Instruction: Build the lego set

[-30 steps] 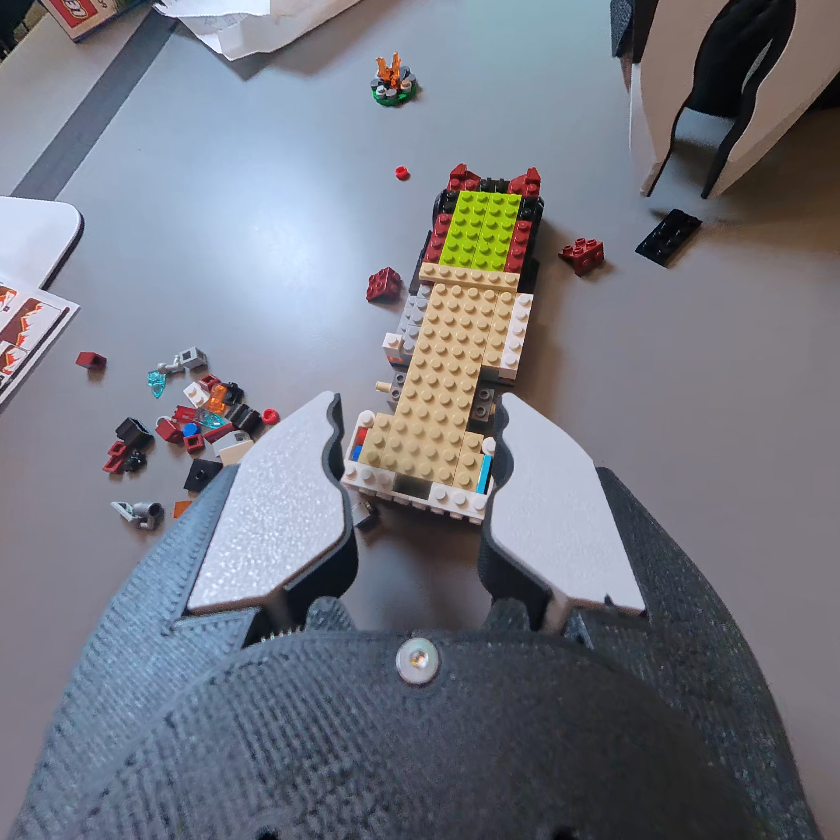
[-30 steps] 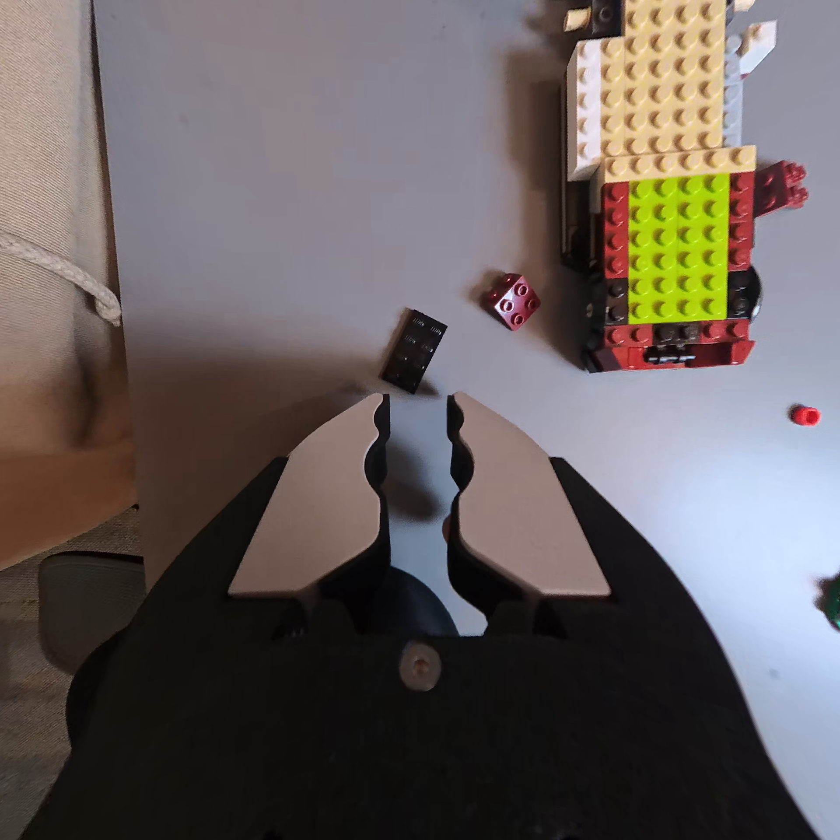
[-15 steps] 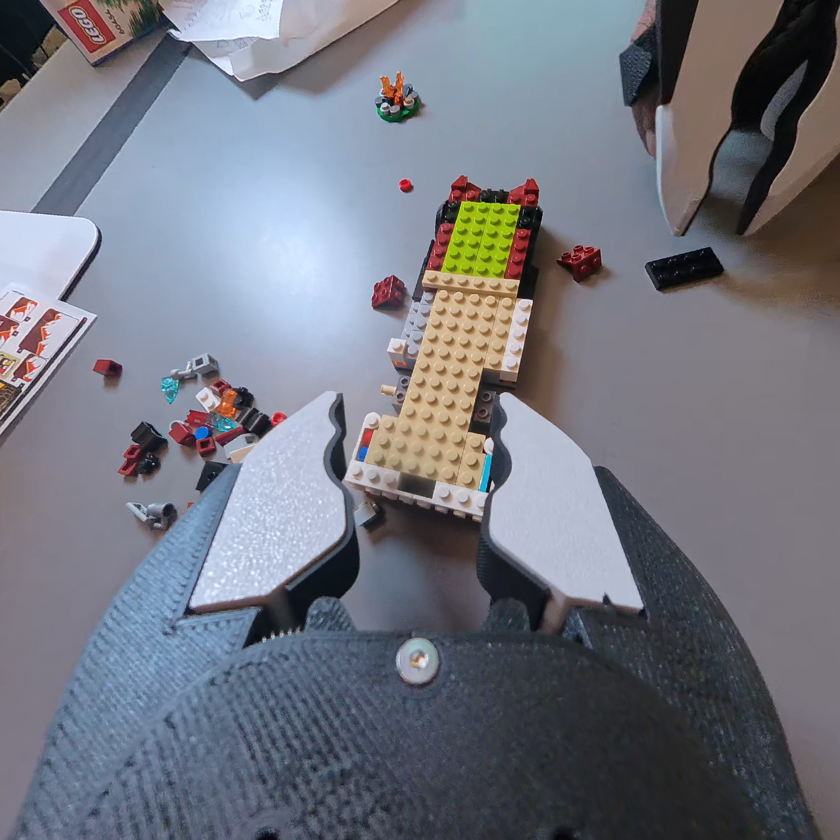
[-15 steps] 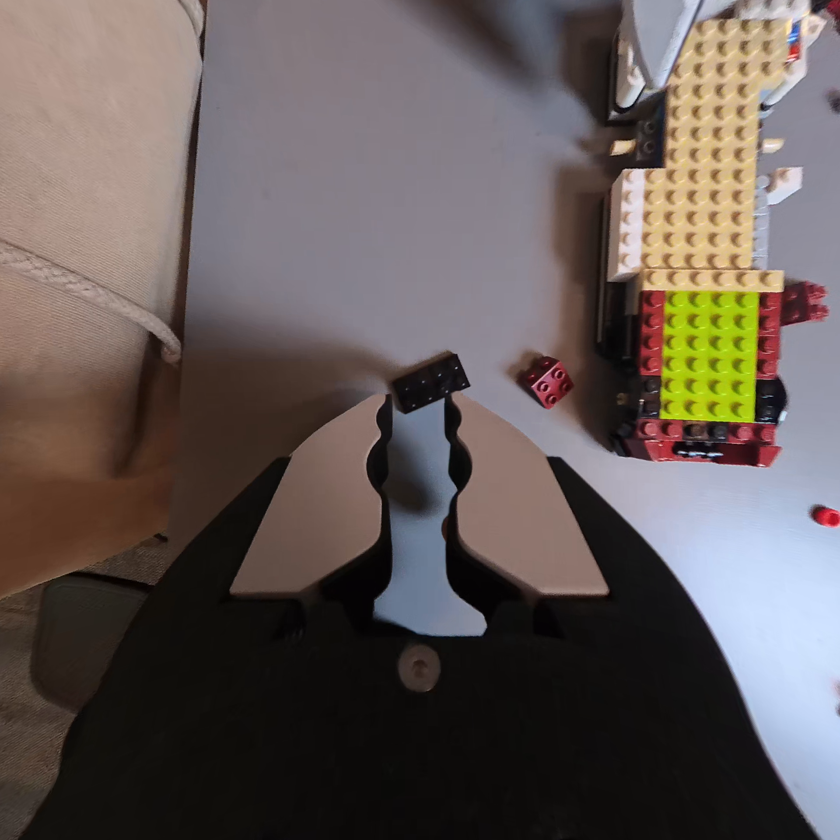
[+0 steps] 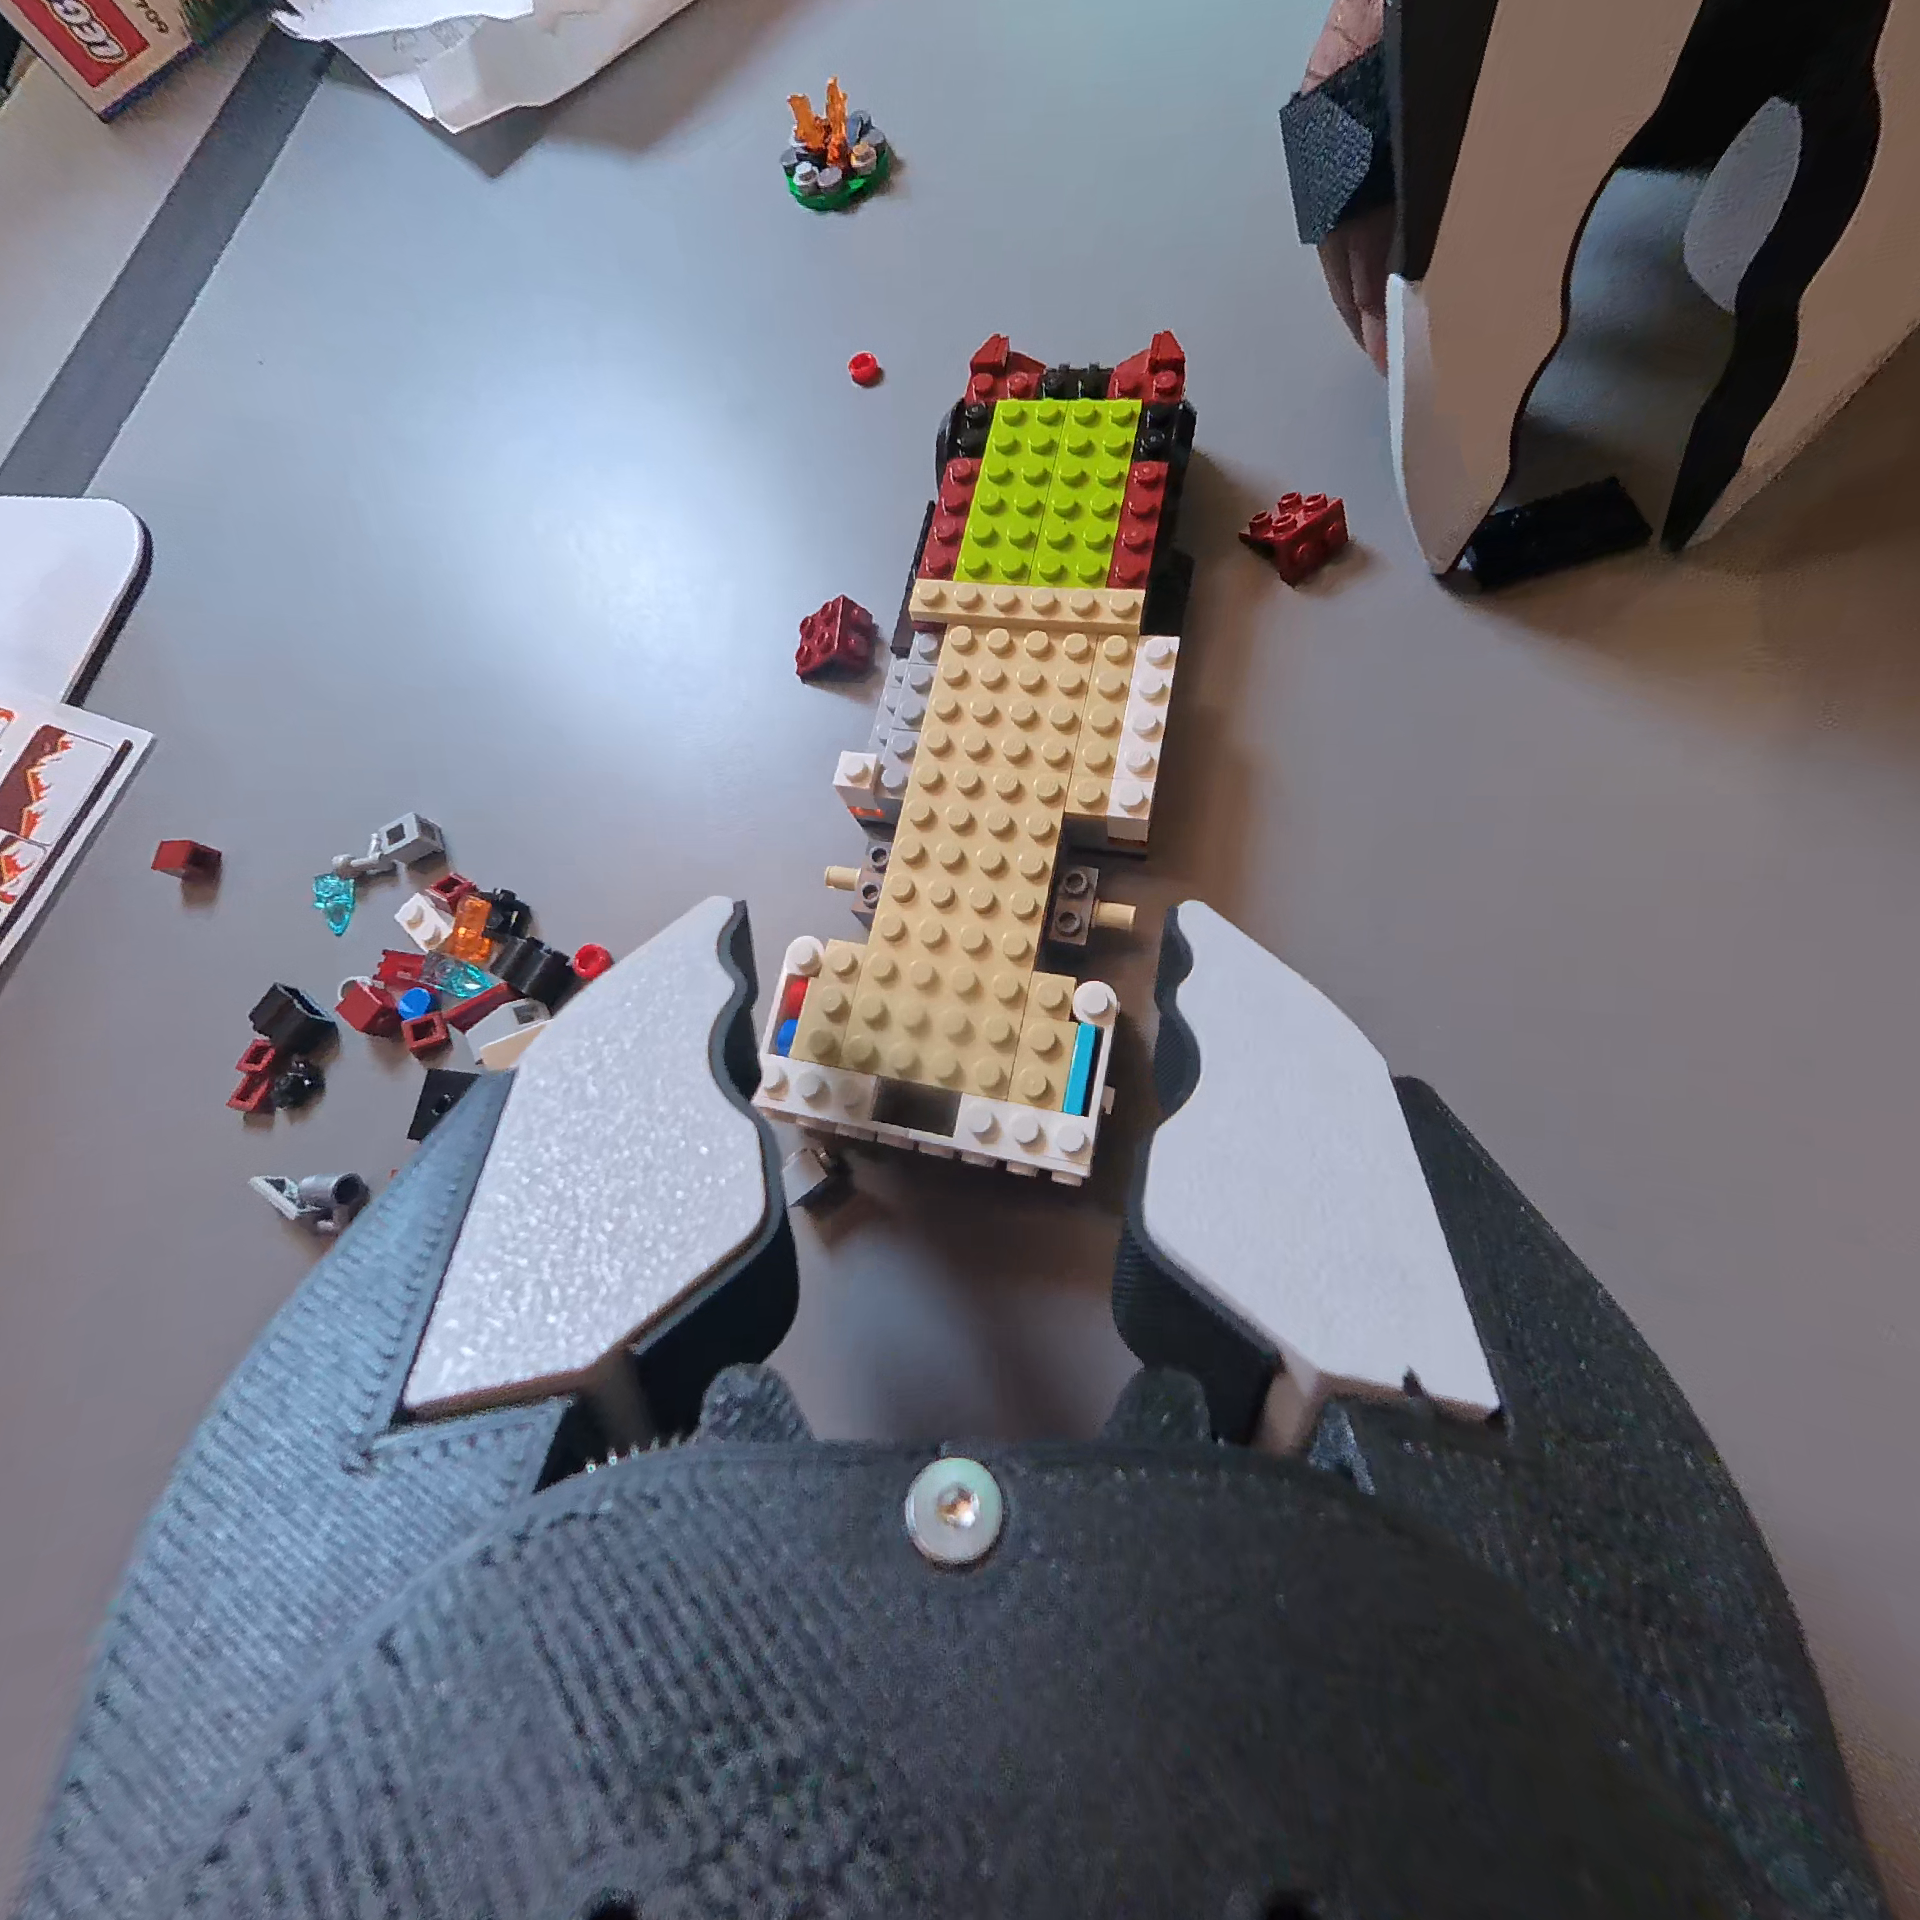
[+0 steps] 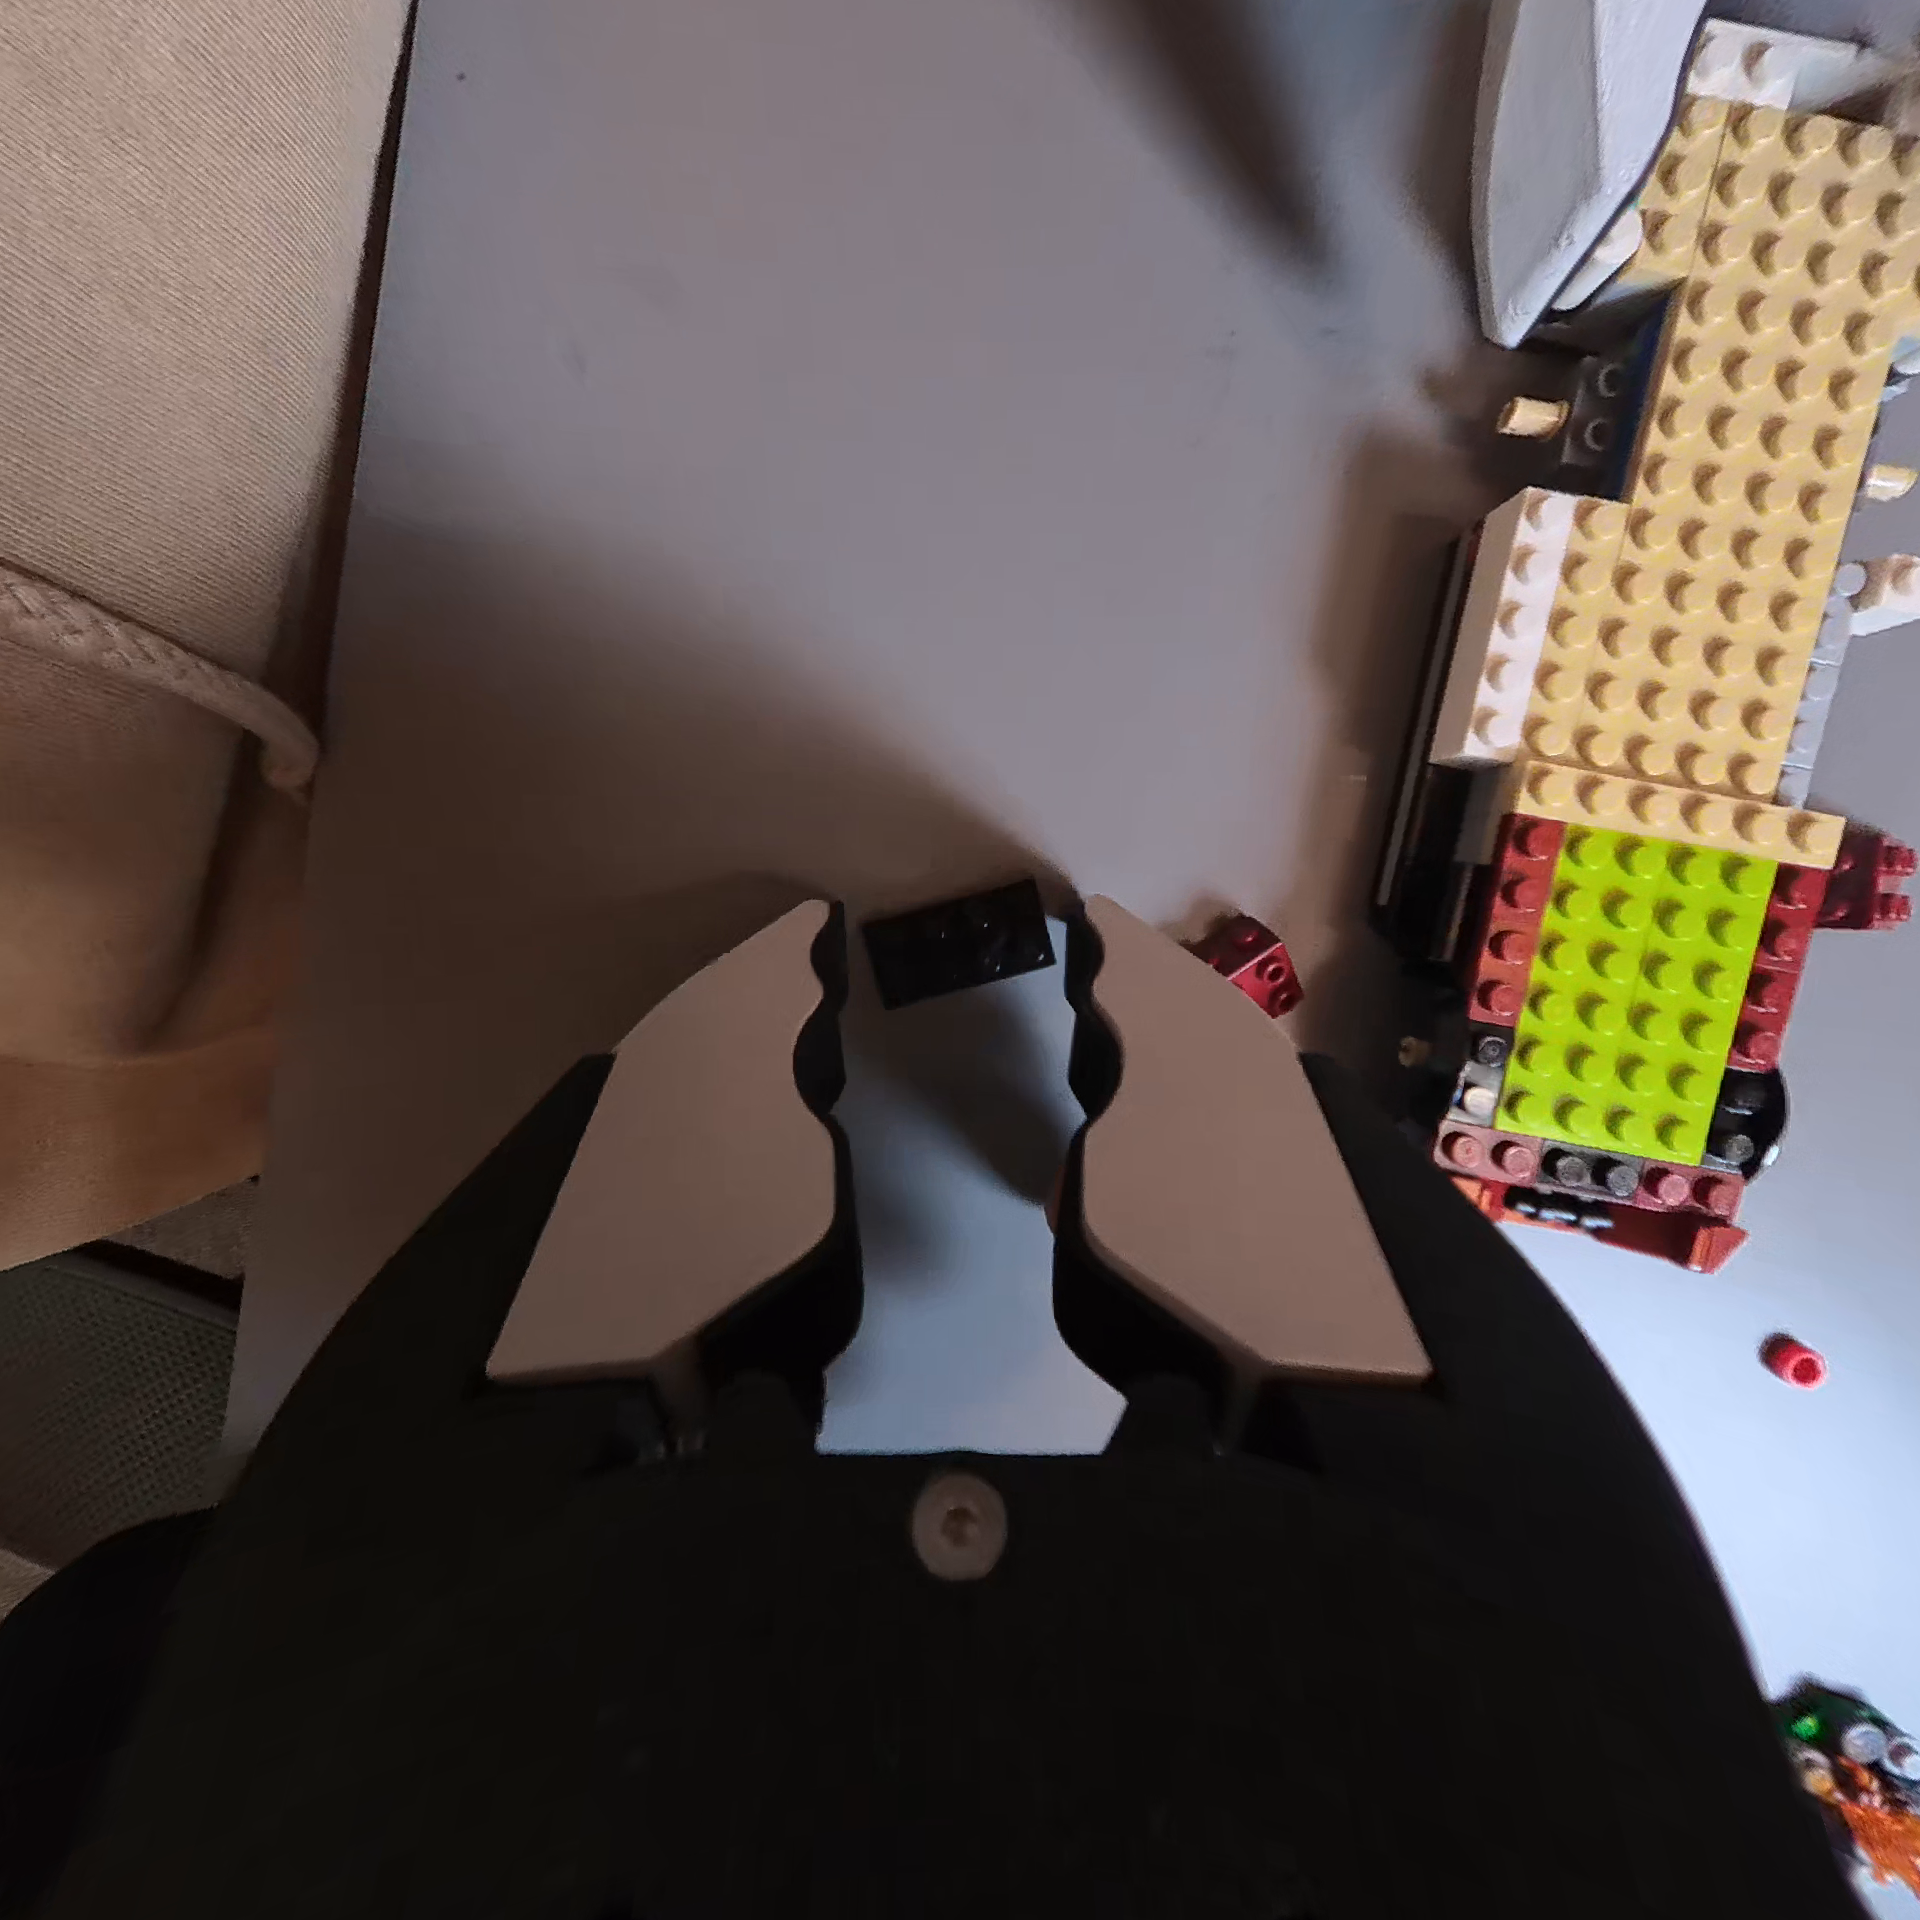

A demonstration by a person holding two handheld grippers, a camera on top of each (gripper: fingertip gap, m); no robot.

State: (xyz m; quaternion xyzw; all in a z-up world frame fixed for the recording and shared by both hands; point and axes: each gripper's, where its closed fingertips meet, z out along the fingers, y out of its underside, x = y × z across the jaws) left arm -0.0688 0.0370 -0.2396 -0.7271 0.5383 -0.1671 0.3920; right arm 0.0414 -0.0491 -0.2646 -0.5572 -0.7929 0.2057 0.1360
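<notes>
Left wrist view: the left gripper (image 5: 951,997) stands spread wide around the near end of the brick model (image 5: 997,831), pads apart from it; loose bricks (image 5: 416,977) lie to its left.

Right wrist view: the right gripper (image 6: 951,940) is spread, tips low over the table (image 6: 831,416), with the black plate (image 6: 961,940) between its fingertips, unpinched.

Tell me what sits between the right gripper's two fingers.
A flat black brick lies on the table between the right gripper's fingertips, with a gap on each side; the right wrist view shows it.

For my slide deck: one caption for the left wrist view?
Open left claw straddles the near end of a tan brick model; loose bricks lie left.
</notes>
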